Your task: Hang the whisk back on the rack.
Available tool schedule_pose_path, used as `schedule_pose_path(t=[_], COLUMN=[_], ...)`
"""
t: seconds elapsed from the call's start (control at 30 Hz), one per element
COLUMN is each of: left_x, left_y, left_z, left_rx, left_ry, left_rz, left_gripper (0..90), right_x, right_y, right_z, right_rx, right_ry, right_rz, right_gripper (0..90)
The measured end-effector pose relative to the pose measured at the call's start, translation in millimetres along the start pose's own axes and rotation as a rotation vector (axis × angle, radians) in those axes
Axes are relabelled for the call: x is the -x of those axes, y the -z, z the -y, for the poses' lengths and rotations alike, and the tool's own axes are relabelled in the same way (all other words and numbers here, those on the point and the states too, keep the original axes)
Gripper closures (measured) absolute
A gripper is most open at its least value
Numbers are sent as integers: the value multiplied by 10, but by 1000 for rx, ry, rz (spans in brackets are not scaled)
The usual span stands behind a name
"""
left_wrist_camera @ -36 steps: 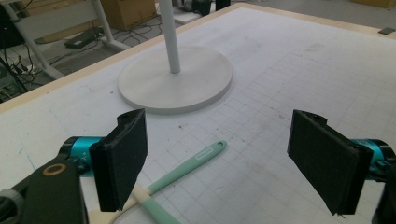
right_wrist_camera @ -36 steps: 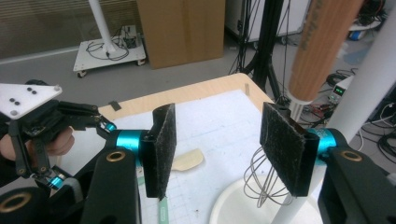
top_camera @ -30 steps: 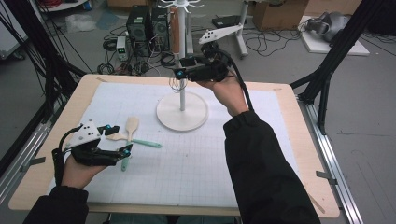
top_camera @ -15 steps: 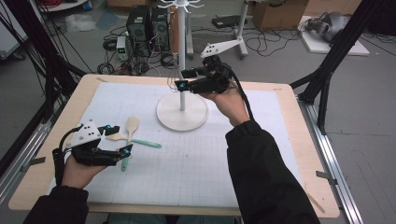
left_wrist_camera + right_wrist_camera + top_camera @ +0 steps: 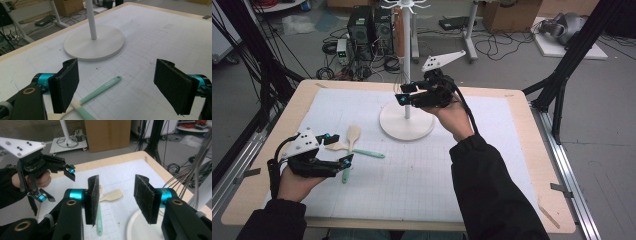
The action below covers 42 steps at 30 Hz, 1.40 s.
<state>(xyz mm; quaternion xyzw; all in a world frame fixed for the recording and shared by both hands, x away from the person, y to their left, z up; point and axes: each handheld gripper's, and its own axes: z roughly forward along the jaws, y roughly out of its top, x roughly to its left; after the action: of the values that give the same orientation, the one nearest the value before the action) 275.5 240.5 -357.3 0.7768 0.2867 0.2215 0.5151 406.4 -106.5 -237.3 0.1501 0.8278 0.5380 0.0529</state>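
My left gripper hovers low with jaws wide and empty, straddling the crossed spoons, so it is placed to pick one up. They lie on the desk left of the stand. My right gripper, jaws also wide, waits raised beside the stand's pole.

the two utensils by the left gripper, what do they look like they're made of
The pale spatula looks like wood or bamboo: matte, cream-tan, unpainted. The mint-handled utensil looks like silicone or plastic: smooth, even colour, moulded hanging hole. Its head is hidden.
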Motion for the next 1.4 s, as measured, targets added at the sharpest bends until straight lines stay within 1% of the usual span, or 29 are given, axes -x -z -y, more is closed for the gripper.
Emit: schedule_pose_path(t=[0.23,0.3,0.33,0.37,0.43,0.5,0.57,0.7,0.8,0.83,0.87,0.97,1.03,1.17,1.23,1.33,1.4], left_x=[-14,-18,-21,-20,-21,-20,-20,-21,-19,-18,-15,-16,-21,-22,-26,-24,-26], left_y=[4,8,12,9,10,9,8,7,5,3,3,9,9,8,10,11,12], left_z=[8,11,12,13,13,14,13,14,16,16,14,10,10,10,11,10,7], left_rx=[-1,-3,-5,0,-2,-4,-3,-2,-5,-3,-1,0,1,-2,2,9,5], left_ry=[5,5,3,6,5,4,2,8,6,6,8,8,7,5,8,14,7], left_rz=[-6,-7,-8,-7,-7,-8,-8,-6,-7,-6,-7,-5,-5,-4,-4,-4,-3], left_gripper=[208,208,208,209,209,209,209,209,209,209,209,209,209,209,209,209,209], right_x=[-12,-11,-16,-13,-16,-9,25,80,115,130,147,196,223,293,329,384,416], right_y=[-28,-42,-53,-67,-90,-101,-88,-18,63,95,127,216,274,375,421,482,521], right_z=[103,125,136,147,163,170,171,135,62,30,-7,-155,-263,-436,-504,-601,-680], right_rx=[-9,-6,-11,-13,-16,-18,-9,13,21,34,41,54,64,90,110,121,123], right_ry=[-11,-6,-12,-6,-9,0,-9,-15,-1,4,1,7,21,18,5,5,13], right_rz=[-7,-8,-10,-12,-11,5,15,31,45,46,41,53,63,72,74,81,94], right_gripper=[563,571,575,576,577,577,594,688,822,879,893,894,894,894,895,894,895])
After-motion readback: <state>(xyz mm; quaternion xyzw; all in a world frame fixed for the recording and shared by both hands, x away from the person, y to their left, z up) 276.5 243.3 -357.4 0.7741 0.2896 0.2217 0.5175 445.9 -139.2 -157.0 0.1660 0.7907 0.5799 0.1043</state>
